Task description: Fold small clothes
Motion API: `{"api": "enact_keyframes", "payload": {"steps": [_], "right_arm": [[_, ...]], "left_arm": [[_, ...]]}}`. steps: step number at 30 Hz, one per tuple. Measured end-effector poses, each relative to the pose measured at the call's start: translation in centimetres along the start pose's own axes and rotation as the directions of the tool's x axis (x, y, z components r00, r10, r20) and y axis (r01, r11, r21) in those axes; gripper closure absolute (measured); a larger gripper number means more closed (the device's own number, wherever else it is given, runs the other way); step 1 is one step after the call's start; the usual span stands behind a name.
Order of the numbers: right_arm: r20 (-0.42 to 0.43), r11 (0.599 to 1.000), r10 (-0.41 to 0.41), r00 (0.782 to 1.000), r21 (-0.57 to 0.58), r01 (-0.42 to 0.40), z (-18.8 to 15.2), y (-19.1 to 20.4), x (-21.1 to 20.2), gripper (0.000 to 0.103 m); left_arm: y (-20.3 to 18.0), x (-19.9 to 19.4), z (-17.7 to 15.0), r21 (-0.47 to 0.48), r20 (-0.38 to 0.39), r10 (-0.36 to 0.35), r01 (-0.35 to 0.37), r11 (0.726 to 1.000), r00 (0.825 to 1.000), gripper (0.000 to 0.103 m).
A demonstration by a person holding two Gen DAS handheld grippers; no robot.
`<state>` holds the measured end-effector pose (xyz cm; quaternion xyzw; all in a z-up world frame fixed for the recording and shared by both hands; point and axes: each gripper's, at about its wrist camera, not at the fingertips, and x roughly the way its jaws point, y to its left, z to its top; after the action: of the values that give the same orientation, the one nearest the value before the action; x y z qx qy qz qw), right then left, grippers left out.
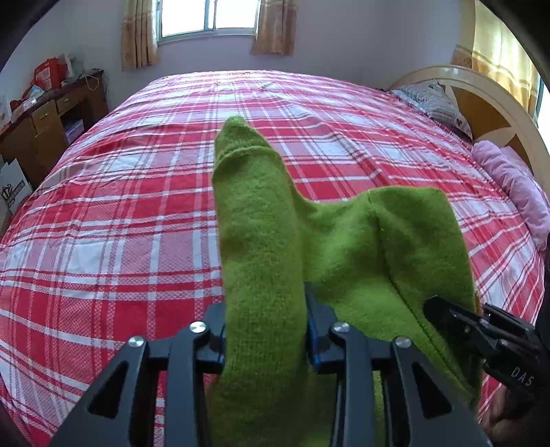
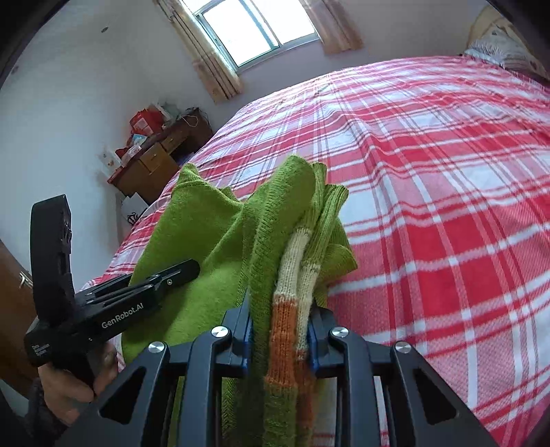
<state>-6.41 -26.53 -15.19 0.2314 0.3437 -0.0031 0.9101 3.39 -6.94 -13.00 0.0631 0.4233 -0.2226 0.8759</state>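
1. The left gripper is clamped on a fold of the green sweater at the lower centre of the left wrist view; the knit fills the gap between its blue pads.
2. From that grip a narrow green part, apparently a sleeve, runs up the middle of the frame, its tip over the red and white checked bed.
3. The rest of the sweater spreads toward the lower right of that view, where the right gripper comes in from the edge and meets the cloth.
4. In the right wrist view the right gripper is closed on a bunched part of the sweater with orange, cream and light green stripes, at the lower centre.
5. The left gripper shows at the left of that view, its tip against the plain green cloth, with the person's hand on its handle at the lower left.
6. The sweater hangs between the two grippers above the near side of the bed.
7. A wooden desk with red boxes stands at the upper left of the left wrist view; pillows lie at the upper right by the headboard.
8. A curtained window sits at the top centre of the right wrist view.
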Motion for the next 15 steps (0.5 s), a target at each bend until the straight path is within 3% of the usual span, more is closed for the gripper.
{"api": "enact_keyframes", "payload": {"steps": [5, 8, 15], "right_arm": [[-0.012, 1.0, 0.018, 1.0, 0.024, -0.018, 0.2, -1.0, 1.1, 0.072], [-0.021, 0.999, 0.025, 0.999, 0.041, -0.024, 0.4, -1.5, 1.9, 0.061], [-0.009, 0.997, 0.058, 0.998, 0.058, -0.058, 0.5, -2.6, 2.8, 0.05]], "left_arm": [[0.0, 1.0, 0.1, -0.001, -0.01, 0.028, -0.028, 1.0, 1.0, 0.05], [-0.3, 1.2, 0.1, 0.008, -0.001, 0.046, -0.046, 0.999, 0.999, 0.047], [0.0, 1.7, 0.1, -0.012, 0.006, 0.048, -0.047, 0.999, 0.999, 0.039]]}}
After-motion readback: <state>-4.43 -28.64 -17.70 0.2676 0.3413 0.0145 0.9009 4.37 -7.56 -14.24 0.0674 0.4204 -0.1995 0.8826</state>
